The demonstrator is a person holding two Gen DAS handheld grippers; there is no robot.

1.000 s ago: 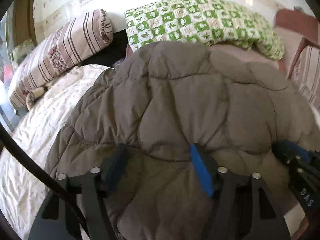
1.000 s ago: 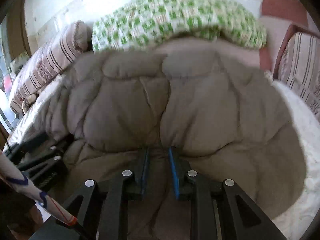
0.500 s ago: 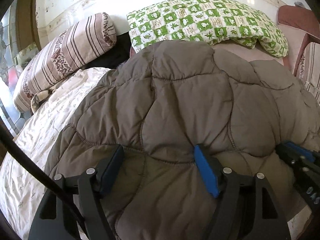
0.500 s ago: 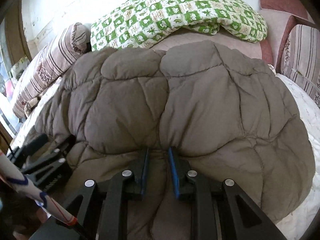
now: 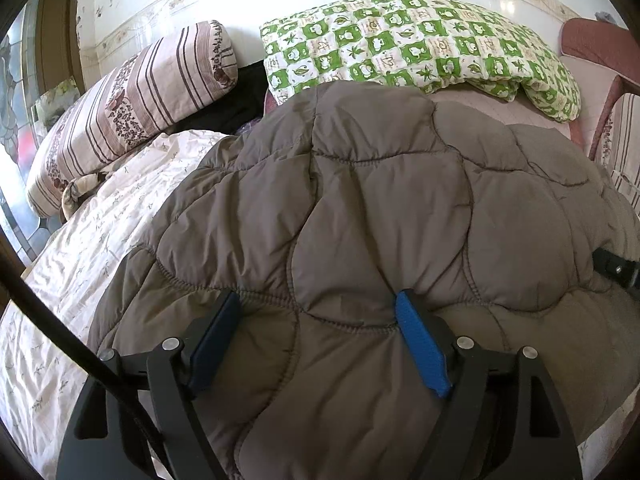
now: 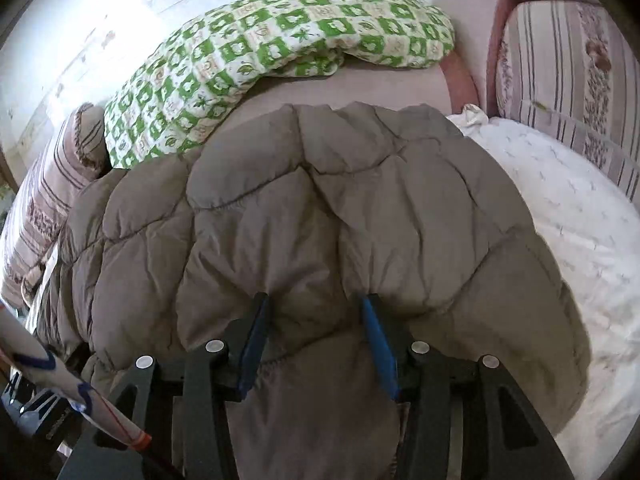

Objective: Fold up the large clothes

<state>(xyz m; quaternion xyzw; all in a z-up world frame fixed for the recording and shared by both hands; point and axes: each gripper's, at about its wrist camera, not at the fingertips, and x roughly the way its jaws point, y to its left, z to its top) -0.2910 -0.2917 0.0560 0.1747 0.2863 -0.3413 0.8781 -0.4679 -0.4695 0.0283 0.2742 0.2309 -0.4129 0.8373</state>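
Puffy brown quilted jacket (image 5: 380, 216) lies folded on the bed (image 5: 80, 264): soft, bulky, springy, best pinched at its near hem; left gripper (image 5: 316, 340) and right gripper (image 6: 316, 340) fingers are opening, releasing it

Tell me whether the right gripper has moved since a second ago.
Yes. The right gripper has swung right: the green checked quilt slid left in its view, and more white bedding shows. Its jaws are opening over the brown coat.

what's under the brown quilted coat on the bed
The brown quilted coat lies on a pale floral sheet, which shows at its left and right edges. Whatever lies directly beneath its middle is covered.
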